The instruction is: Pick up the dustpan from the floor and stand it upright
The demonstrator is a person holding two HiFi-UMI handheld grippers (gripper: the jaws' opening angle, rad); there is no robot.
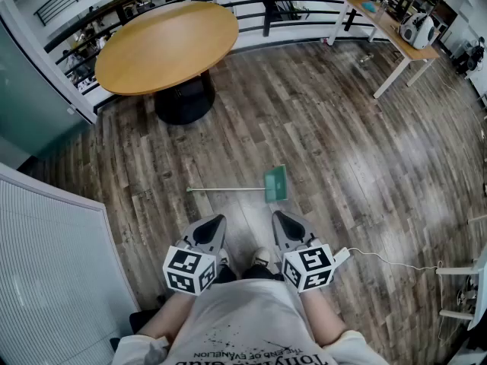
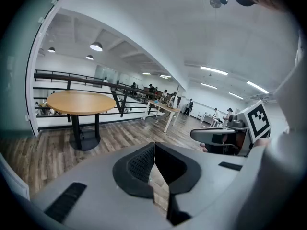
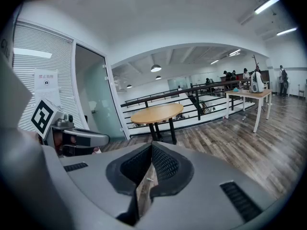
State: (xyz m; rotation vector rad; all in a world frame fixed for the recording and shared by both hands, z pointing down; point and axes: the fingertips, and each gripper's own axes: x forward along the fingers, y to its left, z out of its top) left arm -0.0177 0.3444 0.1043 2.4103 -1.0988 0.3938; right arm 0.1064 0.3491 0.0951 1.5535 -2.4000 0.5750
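The dustpan lies flat on the wooden floor in the head view, its green pan (image 1: 275, 183) to the right and its long pale handle (image 1: 227, 189) stretching left. Both grippers hang close to my body, a short way nearer than the dustpan and clear of it. My left gripper (image 1: 220, 220) points toward the handle, shut with nothing in it, its jaws meeting at the tip (image 2: 154, 144). My right gripper (image 1: 278, 215) points toward the pan, also shut and empty (image 3: 151, 145). Neither gripper view shows the dustpan clearly.
A round wooden table (image 1: 167, 48) on a black foot stands at the back left. A white-legged desk (image 1: 396, 33) stands at the back right before a black railing (image 1: 251, 6). A white slatted panel (image 1: 53, 265) flanks my left. A white cable (image 1: 388, 263) trails on the floor to the right.
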